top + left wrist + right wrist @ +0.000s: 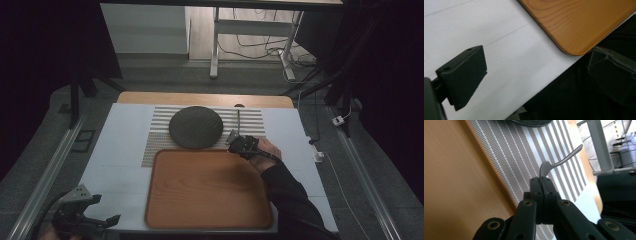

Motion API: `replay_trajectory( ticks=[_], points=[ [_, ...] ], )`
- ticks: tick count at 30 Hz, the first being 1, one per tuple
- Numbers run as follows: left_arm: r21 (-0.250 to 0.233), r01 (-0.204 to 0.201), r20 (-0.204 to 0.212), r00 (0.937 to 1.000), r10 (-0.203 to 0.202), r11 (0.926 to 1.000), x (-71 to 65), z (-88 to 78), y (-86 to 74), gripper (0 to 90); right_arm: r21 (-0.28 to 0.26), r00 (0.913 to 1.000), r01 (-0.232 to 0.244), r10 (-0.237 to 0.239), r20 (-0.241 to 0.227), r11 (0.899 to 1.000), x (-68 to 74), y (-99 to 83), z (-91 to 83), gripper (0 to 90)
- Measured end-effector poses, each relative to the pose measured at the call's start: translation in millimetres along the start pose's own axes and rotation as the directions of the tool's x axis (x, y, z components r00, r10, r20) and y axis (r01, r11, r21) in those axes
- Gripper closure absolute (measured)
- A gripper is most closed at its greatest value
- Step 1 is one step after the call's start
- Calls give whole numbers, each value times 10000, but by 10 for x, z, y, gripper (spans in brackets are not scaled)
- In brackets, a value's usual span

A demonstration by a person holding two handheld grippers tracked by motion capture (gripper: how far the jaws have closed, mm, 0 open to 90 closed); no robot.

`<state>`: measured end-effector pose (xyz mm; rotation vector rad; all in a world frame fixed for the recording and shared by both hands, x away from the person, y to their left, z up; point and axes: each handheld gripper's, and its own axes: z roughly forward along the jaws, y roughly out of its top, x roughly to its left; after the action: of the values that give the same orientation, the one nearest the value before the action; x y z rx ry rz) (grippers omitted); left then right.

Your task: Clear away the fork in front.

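right gripper (541, 181): clamped on the spoon (560, 161), held over the striped mat (250, 117) by the tray's (207, 190) far right corner | left gripper (112, 218): spread wide, nothing held, at the table's (120, 150) near left corner

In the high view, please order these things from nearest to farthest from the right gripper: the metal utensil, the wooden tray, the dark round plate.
1. Utensil: clamped in the right gripper, its handle pointing away over the striped mat.
2. Tray: its far right corner lies just beside and below the gripper.
3. Plate: to the gripper's left on the mat, a little farther off.
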<state>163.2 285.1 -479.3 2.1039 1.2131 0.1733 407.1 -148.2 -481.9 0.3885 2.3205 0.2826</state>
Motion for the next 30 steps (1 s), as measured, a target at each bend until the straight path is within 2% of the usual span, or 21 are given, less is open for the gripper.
replay_trajectory(
  ticks=[5,11,14,17,20,25,26,27,28,29,30],
  points=[
    [-41,31,12,10000,-31,10000,1,0,0,16,-311,9982,-381,366,-472,9988,-1,-52,-112,891],
    [-69,63,40,10000,-63,10000,8,-3,0,16,-635,9949,-716,668,-759,9954,33,-78,-224,891],
    [-76,73,67,10000,-72,9999,10,-4,-1,16,-872,9904,-938,840,-1094,9918,62,-87,-327,891],
    [-91,71,68,10000,-70,9999,9,-5,-2,15,-1015,9889,-1003,880,-1193,9898,86,-98,-383,891],
    [-95,85,78,9999,-85,9999,12,-8,-1,14,-1225,9849,-1268,1103,-1333,9843,98,-125,-481,891],
    [-110,99,69,9999,-98,9999,12,-7,1,14,-1651,9666,-2050,1730,-1892,9647,76,-212,-618,891],
    [-99,94,85,9999,-93,9999,11,-7,2,14,-1784,9570,-2329,1928,-2166,9560,69,-249,-652,891],
    [-97,85,78,9999,-84,9999,10,-6,2,14,-1784,9570,-2329,1928,-2166,9560,69,-249,-652,891],
    [-95,83,77,9999,-82,9999,10,-6,3,14,-1855,9521,-2481,2040,-2277,9508,70,-265,-667,891],
    [-105,81,71,9999,-81,9999,9,-6,2,14,-1941,9431,-2724,2216,-2478,9424,71,-296,-700,891],
    [-102,79,78,9999,-78,9999,9,-7,2,14,-1941,9431,-2724,2216,-2478,9424,71,-296,-700,891]
  ],
)
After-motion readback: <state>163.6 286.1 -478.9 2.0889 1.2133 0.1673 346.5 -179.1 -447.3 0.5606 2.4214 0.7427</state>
